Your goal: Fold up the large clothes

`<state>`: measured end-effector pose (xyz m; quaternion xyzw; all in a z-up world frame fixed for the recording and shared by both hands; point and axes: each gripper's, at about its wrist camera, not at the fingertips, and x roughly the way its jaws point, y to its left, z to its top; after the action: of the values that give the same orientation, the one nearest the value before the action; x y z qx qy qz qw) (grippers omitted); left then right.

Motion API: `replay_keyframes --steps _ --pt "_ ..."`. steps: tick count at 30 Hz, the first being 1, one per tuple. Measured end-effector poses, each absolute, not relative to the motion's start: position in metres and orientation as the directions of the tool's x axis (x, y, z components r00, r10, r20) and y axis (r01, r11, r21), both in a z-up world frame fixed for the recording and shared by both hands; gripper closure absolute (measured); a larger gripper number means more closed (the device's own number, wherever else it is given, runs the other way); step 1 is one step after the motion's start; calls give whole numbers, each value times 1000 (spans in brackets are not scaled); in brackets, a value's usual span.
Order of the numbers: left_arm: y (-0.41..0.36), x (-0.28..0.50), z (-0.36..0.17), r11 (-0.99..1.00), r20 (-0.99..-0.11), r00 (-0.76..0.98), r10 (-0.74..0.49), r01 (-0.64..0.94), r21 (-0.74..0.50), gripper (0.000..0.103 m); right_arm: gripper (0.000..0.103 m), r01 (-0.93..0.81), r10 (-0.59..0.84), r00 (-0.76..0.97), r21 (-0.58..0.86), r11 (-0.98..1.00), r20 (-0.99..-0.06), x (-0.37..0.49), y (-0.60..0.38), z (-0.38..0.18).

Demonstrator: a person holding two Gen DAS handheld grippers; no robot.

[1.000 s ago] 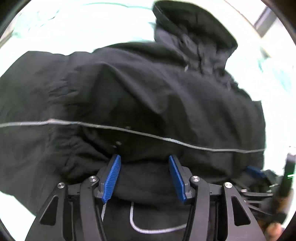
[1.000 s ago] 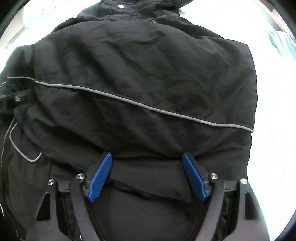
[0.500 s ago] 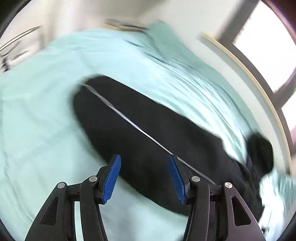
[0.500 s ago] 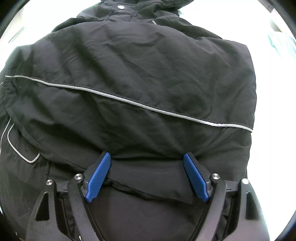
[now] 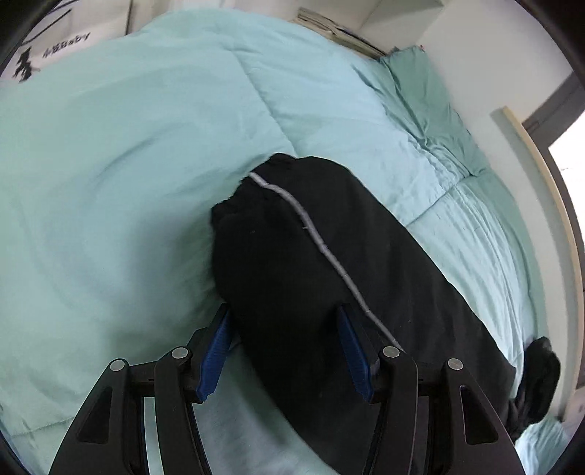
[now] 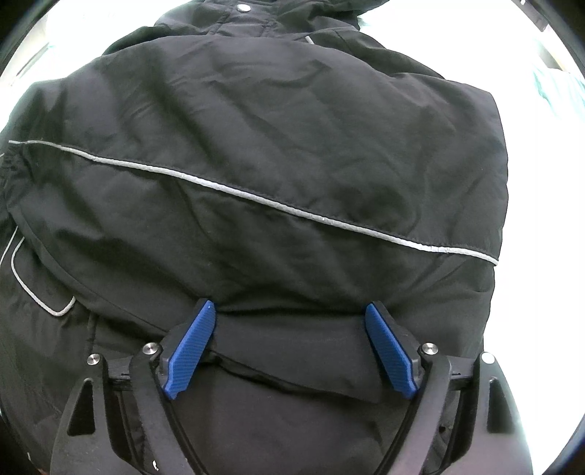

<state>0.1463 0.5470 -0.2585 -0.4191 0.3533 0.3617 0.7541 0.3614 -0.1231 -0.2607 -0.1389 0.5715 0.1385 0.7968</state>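
Observation:
A large black jacket with a grey reflective stripe lies folded on a pale teal duvet. My right gripper hovers low over its near hem. Its blue pads stand wide and are opening, with a fold of black cloth lying loose between them. In the left wrist view one black sleeve stretches out across the duvet. My left gripper straddles the sleeve's near part. Its jaws are closing and the pads do not press the cloth. The jacket's dark collar end shows at the far right.
A teal pillow lies at the head of the bed. A printed white box and a stack of papers sit beyond the bed. A pale wooden strip and a bright window run along the right.
My left gripper has swung away from the jacket's body, rolled, and now sits over the outstretched sleeve. The right gripper has kept its place, its pads a little wider apart.

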Motion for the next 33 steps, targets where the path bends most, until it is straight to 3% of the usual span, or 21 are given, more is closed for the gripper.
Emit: replay_keyframes --steps 3,5,13,21,27,33 --pt "546 149 -248 415 -824 493 281 -836 -359 84 16 -379 65 313 -62 923 -948 362 -124 -262" --pt "538 147 -229 440 -794 518 318 -823 -360 88 16 -379 66 315 -61 923 -947 362 -124 -263" --pt "392 150 -111 701 -624 665 411 -668 -250 89 16 -375 74 312 -51 926 -947 359 -124 -265" --pt "209 202 -64 918 -553 811 190 -347 -193 89 16 -397 197 334 52 916 -922 339 -159 -227" --pt "98 240 -77 975 -587 807 -58 -81 -206 89 16 -377 233 367 85 922 -901 316 -192 -206" --pt "26 289 -177 945 -755 586 -293 59 -321 79 16 -367 255 337 123 922 -906 305 -201 -210"
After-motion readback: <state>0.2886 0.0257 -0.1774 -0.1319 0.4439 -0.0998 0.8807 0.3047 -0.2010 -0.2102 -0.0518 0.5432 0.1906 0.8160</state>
